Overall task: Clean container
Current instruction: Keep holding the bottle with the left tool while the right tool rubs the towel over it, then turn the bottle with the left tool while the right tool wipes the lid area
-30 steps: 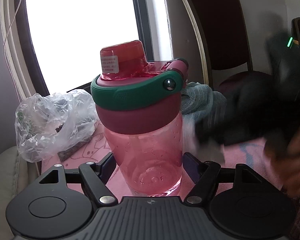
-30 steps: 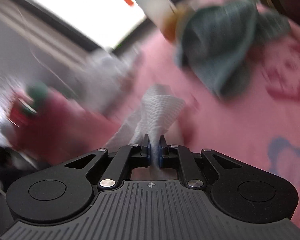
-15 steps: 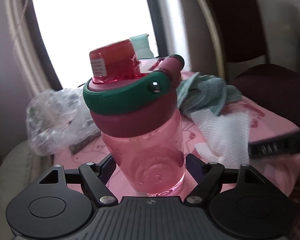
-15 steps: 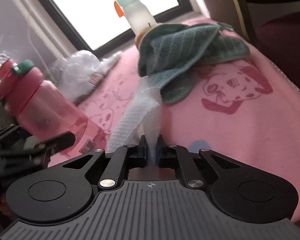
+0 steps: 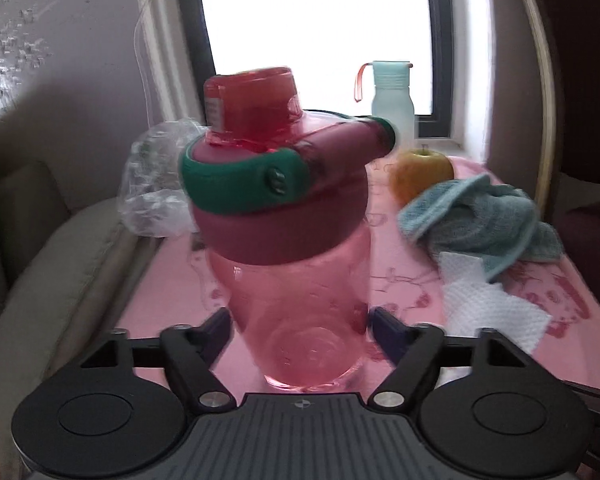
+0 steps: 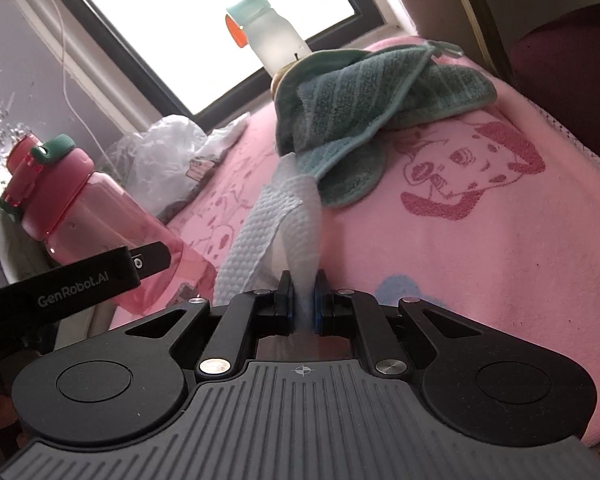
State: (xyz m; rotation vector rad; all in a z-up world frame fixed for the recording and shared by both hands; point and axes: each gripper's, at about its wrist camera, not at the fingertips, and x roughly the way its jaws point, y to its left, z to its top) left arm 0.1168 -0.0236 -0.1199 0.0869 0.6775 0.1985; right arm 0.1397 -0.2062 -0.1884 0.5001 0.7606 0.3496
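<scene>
While left tongs (image 5: 300, 320) grip bottle (image 5: 292, 240), right tongs (image 6: 304, 300) pinch tissue (image 6: 284, 216)

At two o'clock from me a teal towel (image 5: 484, 220) lies crumpled on the pink printed cloth (image 6: 480, 248). An apple (image 5: 422, 172) sits at one o'clock just behind it, a frosted bottle (image 5: 392, 100) beyond on the windowsill. A clear plastic bag (image 5: 152, 196) rests at eleven o'clock.
</scene>
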